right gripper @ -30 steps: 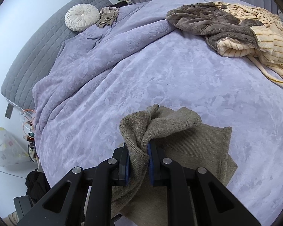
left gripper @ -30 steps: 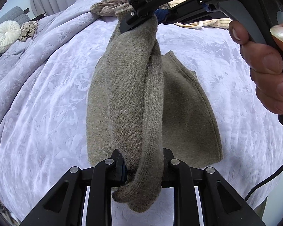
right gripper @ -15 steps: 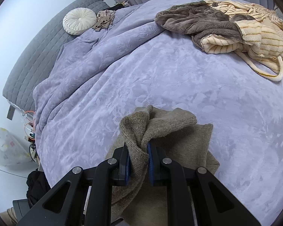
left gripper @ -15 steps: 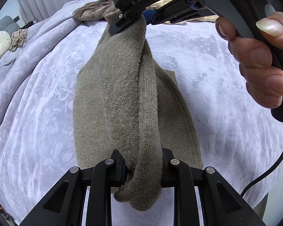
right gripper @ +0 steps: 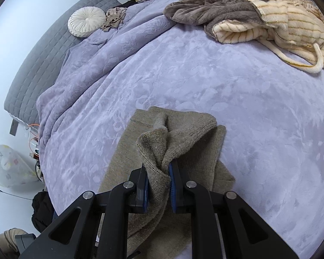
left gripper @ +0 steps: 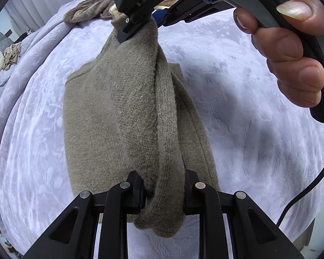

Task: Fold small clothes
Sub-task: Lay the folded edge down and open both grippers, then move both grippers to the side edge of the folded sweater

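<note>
As I carry the lifted edge of the knit garment (left gripper: pixel 101 116) further across its flat half on the bed (right gripper: pixel 183 69), my left hand-held gripper (left gripper: pixel 163 191) and right hand-held gripper (right gripper: pixel 158 183) both stay clamped on it, so the fold is closing.

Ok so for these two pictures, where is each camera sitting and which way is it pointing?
Left wrist: sits on the left gripper, looking along its jaws over the knit garment at the right gripper; the right hand shows.
Right wrist: sits on the right gripper, looking across the lavender bedspread toward the round pillow and the fleece pile; only its jaws show.
Shared: the garment, gripped in both, and the bedspread.
</note>
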Available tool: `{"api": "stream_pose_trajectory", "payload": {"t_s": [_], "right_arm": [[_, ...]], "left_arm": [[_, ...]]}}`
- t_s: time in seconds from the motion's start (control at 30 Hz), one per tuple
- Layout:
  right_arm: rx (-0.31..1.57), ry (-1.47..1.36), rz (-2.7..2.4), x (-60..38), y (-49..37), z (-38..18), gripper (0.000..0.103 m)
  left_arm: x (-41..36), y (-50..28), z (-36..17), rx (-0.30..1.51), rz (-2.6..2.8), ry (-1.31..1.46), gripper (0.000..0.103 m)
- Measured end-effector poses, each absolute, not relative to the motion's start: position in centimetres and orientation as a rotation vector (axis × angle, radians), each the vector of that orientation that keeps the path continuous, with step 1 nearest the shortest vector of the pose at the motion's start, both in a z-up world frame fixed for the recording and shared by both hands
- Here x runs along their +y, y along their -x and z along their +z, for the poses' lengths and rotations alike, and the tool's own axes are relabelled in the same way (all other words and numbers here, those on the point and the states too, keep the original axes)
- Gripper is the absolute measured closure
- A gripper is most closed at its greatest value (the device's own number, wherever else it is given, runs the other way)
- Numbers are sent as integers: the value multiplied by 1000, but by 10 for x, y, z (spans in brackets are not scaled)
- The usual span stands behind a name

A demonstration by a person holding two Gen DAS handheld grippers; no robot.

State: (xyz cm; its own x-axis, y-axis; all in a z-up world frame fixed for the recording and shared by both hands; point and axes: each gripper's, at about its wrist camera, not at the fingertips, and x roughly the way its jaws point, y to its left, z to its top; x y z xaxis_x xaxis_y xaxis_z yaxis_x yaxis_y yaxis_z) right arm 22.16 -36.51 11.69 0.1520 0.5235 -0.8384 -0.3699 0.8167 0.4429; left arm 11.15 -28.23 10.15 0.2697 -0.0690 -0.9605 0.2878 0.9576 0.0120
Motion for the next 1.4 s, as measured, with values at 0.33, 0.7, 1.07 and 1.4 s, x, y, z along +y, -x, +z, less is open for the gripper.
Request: {"api": "stream_pose_trajectory", "payload": {"t_s": [0.33, 0.7, 1.07, 1.4], "right_arm": [[1280, -236, 610, -400, -218, 81, 86], [1271, -231, 550, -404, -220, 51, 86], [1163, -311, 516, -428, -193, 75, 54], [1042, -455, 743, -405, -118, 130, 43]], "left_arm": [[-310, -109, 75, 1290, -232, -281, 78], [-351, -87, 59, 1169, -156, -514, 72], [-293, -61, 115, 1139, -420, -280, 47], [-204, -91, 147, 1082, -547, 150, 47]]}}
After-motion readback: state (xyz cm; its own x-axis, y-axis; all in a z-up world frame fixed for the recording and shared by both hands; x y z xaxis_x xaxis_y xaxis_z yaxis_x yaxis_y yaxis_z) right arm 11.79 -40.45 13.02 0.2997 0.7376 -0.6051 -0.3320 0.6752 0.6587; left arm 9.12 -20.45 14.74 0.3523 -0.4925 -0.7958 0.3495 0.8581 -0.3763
